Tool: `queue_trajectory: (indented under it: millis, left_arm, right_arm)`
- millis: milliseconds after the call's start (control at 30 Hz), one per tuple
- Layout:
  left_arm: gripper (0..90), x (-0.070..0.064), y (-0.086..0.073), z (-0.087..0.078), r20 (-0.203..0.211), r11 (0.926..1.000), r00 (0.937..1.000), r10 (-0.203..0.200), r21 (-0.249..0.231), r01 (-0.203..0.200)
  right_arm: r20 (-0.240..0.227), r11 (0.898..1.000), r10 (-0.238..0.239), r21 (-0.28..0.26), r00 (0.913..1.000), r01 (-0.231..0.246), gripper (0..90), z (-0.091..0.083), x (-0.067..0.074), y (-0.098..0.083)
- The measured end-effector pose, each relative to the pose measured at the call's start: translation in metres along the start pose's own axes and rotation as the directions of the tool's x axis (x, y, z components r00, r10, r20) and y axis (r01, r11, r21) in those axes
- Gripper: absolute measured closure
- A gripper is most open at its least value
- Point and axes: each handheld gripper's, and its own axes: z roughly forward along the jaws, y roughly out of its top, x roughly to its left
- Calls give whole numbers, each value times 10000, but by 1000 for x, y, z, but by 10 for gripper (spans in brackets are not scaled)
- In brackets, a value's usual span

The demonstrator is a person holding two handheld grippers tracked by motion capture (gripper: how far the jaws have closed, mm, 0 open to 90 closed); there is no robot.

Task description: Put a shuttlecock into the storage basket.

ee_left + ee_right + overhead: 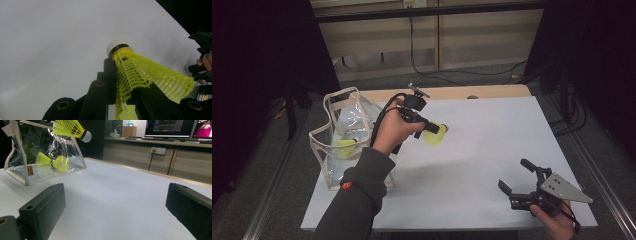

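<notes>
So the left gripper (428, 128) is up in the air over the white surface (492, 150), just right of the clear bag (343, 131), and it's clamped down on a yellow shuttlecock (435, 135). In the left gripper view you can see the jaws nearly together, pinching the yellow mesh skirt of the shuttlecock (140, 77) from both sides, with the white cork tip and its black band poking out past the jaw ends. From the high view the shuttlecock sits off the surface, tip pointing toward the right side, skirt toward the hand.

The right gripper (518, 182) is way over by the near right corner of the surface, well apart from the other one. Its jaws are spread wide with nothing between them; in the right gripper view it's just bare white surface (120, 202) between the two black jaws.

The bag stands at the left edge of the surface, clear plastic with a beige trim, mouth open at the top. The right gripper view shows two more yellow shuttlecocks (51, 161) lying inside the bag (17, 157) on its bottom, and the held shuttlecock (71, 129) hanging up above them near the bag's top edge.
</notes>
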Motion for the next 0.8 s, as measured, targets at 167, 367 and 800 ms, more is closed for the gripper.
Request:
queue_trajectory:
  millis: [167,367,800]
  left_arm:
    - [841,2,1,-5,-81,10000,10000,14,12,-14]
    - [841,2,1,-9,-115,9999,9999,-103,24,103]
    - [841,5,1,-17,-229,9998,9996,-165,87,167]
  right_arm:
    - [-17,10000,16,-16,10000,-16,23,0,0,0]
    - [19,10000,16,-3,10000,-16,23,0,0,0]
    - [12,10000,-8,-51,10000,8,23,0,0,0]
